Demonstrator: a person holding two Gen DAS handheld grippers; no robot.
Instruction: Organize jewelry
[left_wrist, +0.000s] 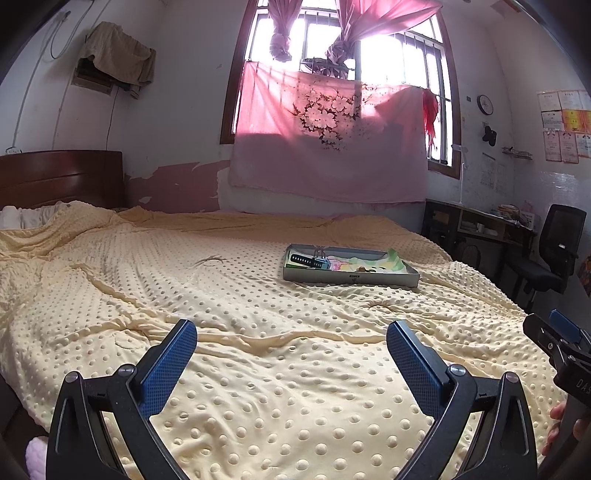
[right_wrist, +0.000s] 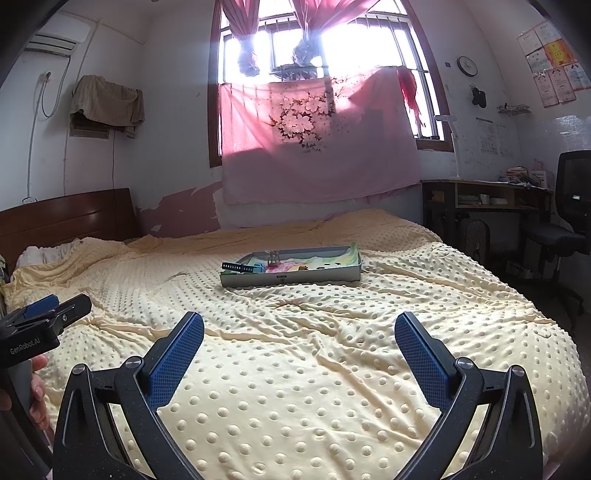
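Note:
A shallow grey tray lies on the yellow dotted blanket near the middle of the bed. Inside it are a dark watch strap, a small metal stand and small pieces on a colourful cloth; details are too small to tell. My left gripper hovers open over the near blanket, well short of the tray, nothing between its blue pads. My right gripper is open too, also far from the tray. Each gripper shows at the other view's edge, held by a hand.
The blanket covers the whole bed, with a wooden headboard at the left. A desk and a black office chair stand to the right of the bed. A pink cloth hangs under the window.

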